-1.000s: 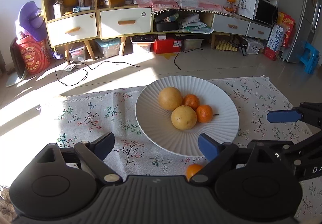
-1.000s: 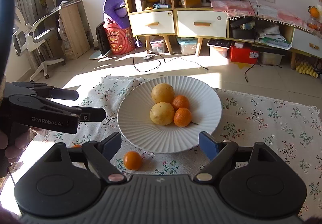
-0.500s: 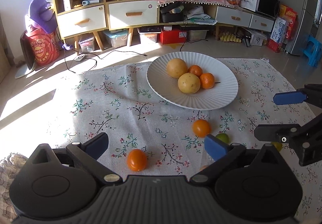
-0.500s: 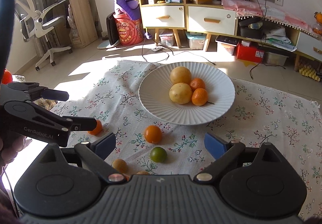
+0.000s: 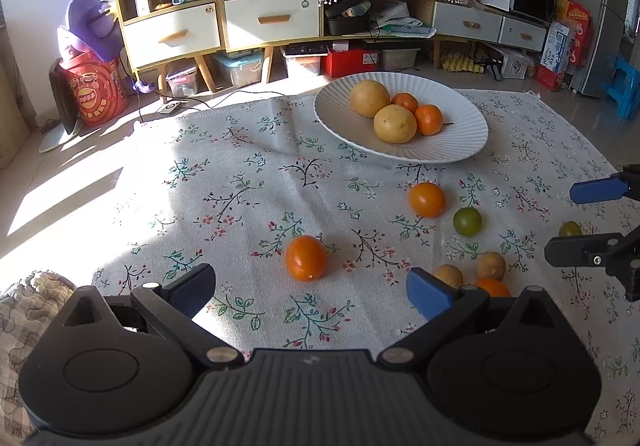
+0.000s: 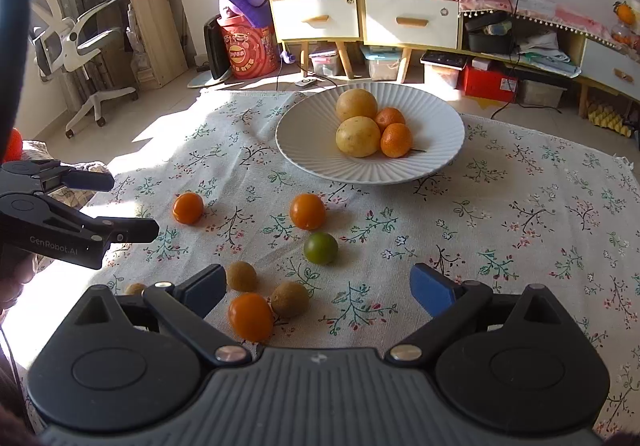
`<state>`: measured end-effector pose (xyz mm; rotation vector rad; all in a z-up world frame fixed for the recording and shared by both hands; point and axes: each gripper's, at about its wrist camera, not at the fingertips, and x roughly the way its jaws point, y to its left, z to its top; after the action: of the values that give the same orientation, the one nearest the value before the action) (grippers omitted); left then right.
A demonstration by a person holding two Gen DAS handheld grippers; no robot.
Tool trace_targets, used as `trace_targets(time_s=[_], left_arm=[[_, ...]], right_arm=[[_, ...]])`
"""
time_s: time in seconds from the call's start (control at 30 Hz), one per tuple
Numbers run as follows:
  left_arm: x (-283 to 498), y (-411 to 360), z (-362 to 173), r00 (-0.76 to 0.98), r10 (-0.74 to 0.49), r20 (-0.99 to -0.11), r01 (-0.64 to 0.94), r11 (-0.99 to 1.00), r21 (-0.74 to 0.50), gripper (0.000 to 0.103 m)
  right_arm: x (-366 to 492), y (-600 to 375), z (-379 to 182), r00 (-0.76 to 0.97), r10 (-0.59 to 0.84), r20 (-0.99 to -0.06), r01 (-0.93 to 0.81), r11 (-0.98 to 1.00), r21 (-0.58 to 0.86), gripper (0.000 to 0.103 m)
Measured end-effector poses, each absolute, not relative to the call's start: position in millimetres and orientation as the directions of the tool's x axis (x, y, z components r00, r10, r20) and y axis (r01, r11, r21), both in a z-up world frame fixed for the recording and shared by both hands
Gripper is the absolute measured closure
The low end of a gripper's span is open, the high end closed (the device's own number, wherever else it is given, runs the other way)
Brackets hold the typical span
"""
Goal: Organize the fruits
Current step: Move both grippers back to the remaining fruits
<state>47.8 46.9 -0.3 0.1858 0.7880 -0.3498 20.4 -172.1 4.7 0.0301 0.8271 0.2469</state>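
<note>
A white ribbed plate [image 5: 460,149] [image 6: 440,169] at the far side of the floral cloth holds two yellow fruits and two small oranges. Loose on the cloth lie oranges [image 5: 305,258] [image 5: 427,199], a green citrus [image 5: 467,221] [image 6: 320,248] and brown kiwis [image 5: 491,266] [image 6: 290,298]. My left gripper [image 5: 310,288] is open and empty, just behind the nearest orange. My right gripper [image 6: 318,288] is open and empty above an orange [image 6: 251,316] and the kiwis. Each gripper shows at the edge of the other's view.
The floral cloth [image 5: 240,197] covers the table. A patterned cushion [image 5: 24,298] lies at the table's left edge. Behind are shelves with drawers [image 5: 216,21], a red drum [image 5: 94,93], floor cables and an office chair [image 6: 76,45].
Both grippers have pulled back from the plate and away from it. The plate now looks farther off, and several loose fruits on the near cloth have come into view.
</note>
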Motion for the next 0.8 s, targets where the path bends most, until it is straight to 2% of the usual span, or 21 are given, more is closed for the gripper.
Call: trace_targets(time_s=[0.13, 0.47, 0.73, 0.8], left_arm=[[48.8, 54.0, -12.3, 0.644, -0.234, -0.728, 0.368, 0.929, 0.027, 0.007], [53.6, 48.6, -47.8, 0.662, -0.276, -0.697, 0.455, 0.887, 0.081, 0.007], [57.1, 45.6, -58.7, 0.679, -0.322, -0.66, 0.494, 0.865, 0.086, 0.007], [60.4, 46.9, -59.8, 0.67, -0.337, -0.661, 0.496, 0.866, 0.062, 0.007]], right_arm=[[8.4, -161.6, -7.0, 0.657, 0.204, -0.726, -0.244, 0.968, 0.051, 0.005], [-2.9, -144.1, -32.2, 0.598, 0.267, -0.756, -0.316, 0.945, 0.084, 0.002], [-5.1, -137.5, -43.1, 0.592, 0.252, -0.766, -0.328, 0.943, 0.056, 0.0], [-6.6, -132.2, -46.4, 0.601, 0.217, -0.77, -0.341, 0.94, -0.001, 0.0]])
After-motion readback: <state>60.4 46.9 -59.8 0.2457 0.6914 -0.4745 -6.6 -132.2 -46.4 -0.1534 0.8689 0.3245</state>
